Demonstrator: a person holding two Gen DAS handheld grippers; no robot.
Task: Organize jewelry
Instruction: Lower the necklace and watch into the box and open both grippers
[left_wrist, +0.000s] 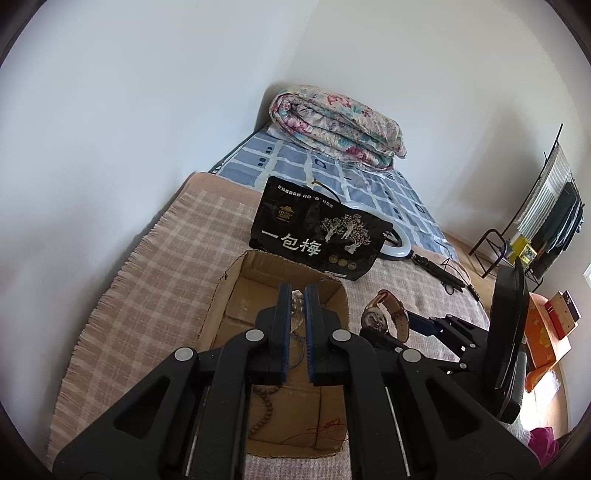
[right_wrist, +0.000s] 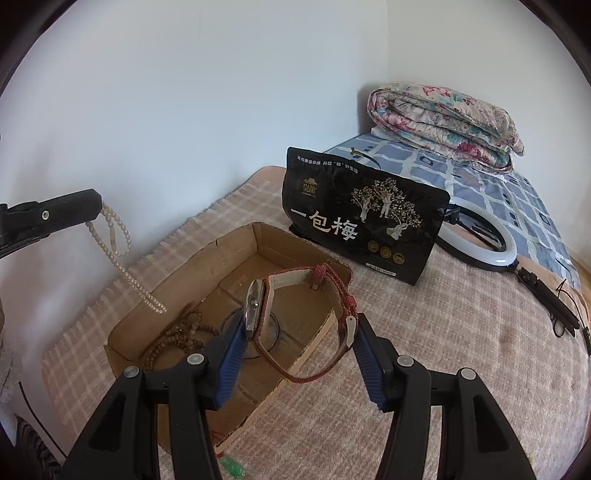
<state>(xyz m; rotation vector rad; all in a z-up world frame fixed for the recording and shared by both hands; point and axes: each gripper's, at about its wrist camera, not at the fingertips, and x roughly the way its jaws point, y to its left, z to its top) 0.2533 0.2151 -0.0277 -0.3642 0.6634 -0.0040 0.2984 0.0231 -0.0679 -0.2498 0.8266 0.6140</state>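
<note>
Left wrist view: my left gripper (left_wrist: 297, 295) pinches the pearl necklace (left_wrist: 297, 300) above the cardboard box (left_wrist: 221, 295) (ready to drop). Right wrist view: my right gripper (right_wrist: 297, 345), jaws wide, clasps the watch (right_wrist: 255, 308) over the box's edge.

Black snack bag (right_wrist: 364, 214), standing on the bed behind the cardboard box: large white characters "一包梅" across its front. Smaller line of print along the top and gold emblem not legible. No other readable markings.
</note>
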